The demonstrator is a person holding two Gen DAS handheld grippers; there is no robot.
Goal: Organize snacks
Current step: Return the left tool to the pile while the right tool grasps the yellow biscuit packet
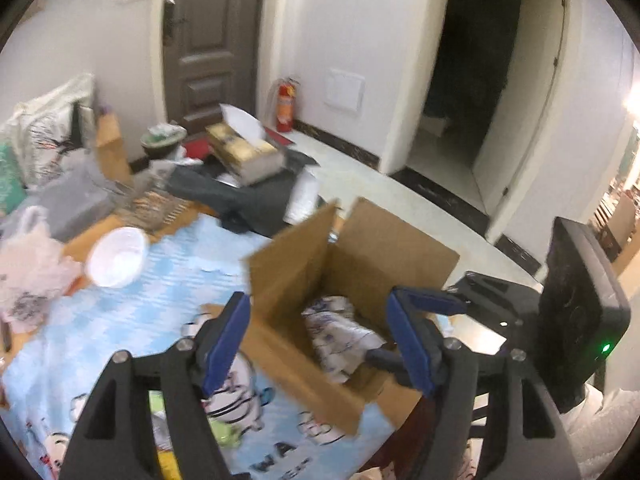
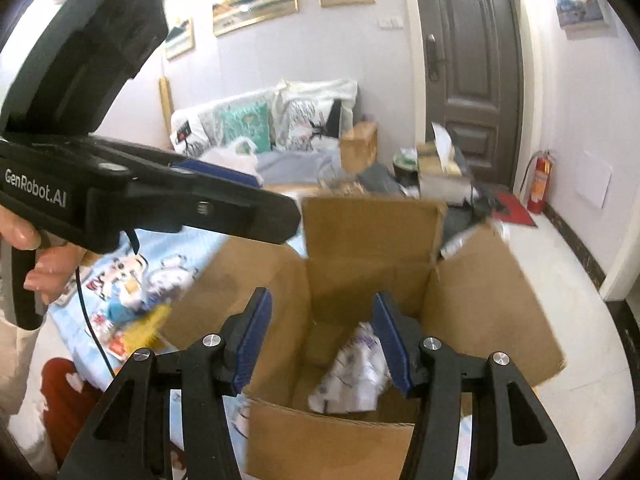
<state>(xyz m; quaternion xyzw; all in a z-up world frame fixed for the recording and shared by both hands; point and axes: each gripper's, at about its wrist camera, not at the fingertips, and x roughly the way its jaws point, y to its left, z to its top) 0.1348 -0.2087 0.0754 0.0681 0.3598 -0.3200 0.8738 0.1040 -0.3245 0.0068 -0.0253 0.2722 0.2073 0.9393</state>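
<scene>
Both my grippers hang released over the box (image 2: 372, 248), and its white packet (image 2: 356, 372) lies just ahead of the right gripper (image 2: 320, 340), nearer than the left gripper (image 1: 320, 336).

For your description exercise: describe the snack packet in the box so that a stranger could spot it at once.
Find the open cardboard box on the blue cartoon cloth. At its bottom lies a crumpled packet. It is white with purple print, the only thing visible inside.
</scene>
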